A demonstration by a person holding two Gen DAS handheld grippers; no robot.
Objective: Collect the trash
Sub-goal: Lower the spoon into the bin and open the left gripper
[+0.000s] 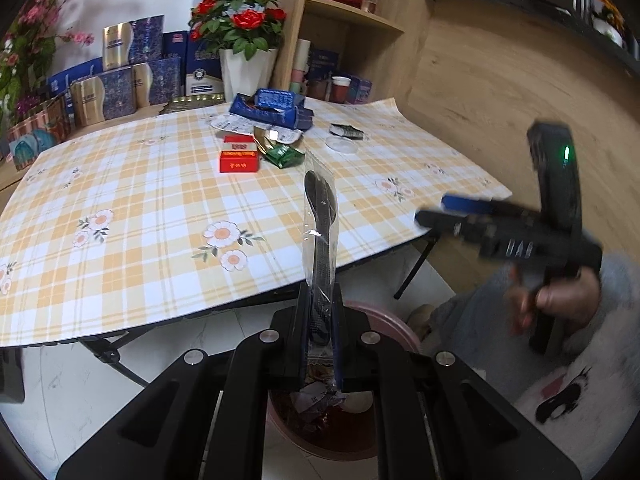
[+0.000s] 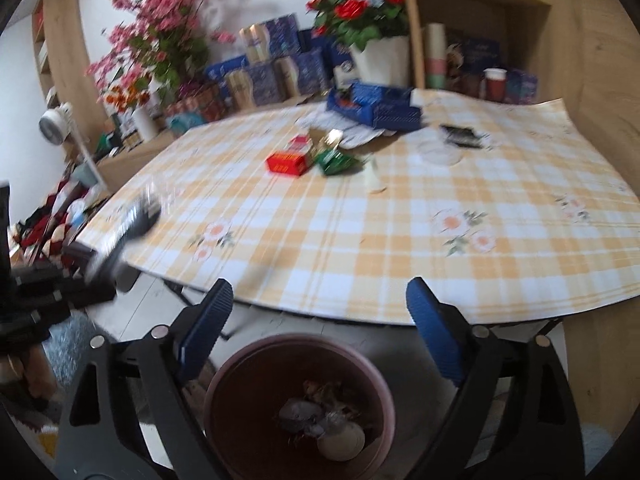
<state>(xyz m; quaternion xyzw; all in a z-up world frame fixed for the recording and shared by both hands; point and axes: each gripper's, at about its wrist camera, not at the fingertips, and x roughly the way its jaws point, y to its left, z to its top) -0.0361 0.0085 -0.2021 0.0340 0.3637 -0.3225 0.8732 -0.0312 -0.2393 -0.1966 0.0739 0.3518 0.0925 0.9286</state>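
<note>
My left gripper (image 1: 322, 300) is shut on a clear plastic packet (image 1: 320, 216) holding black cutlery, which stands upright between the fingers. Directly below it sits a dark pink bin (image 1: 390, 318) with crumpled wrappers inside. My right gripper (image 2: 320, 312) stands open with nothing between its blue pads (image 2: 208, 320), above the same bin (image 2: 296, 340). In the left wrist view the right gripper (image 1: 432, 209) shows at the right, held by a hand. On the checked table lie a red box (image 1: 239, 160), a green wrapper (image 1: 285, 156) and a blue carton (image 1: 272, 110).
The table's checked cloth (image 1: 140, 240) overhangs its near edge, just behind the bin. A clear lid (image 1: 341, 144) and a black packet (image 1: 347, 131) lie at the far right. Boxes, a white rose pot (image 1: 244, 68) and wooden shelves (image 1: 352, 16) line the back.
</note>
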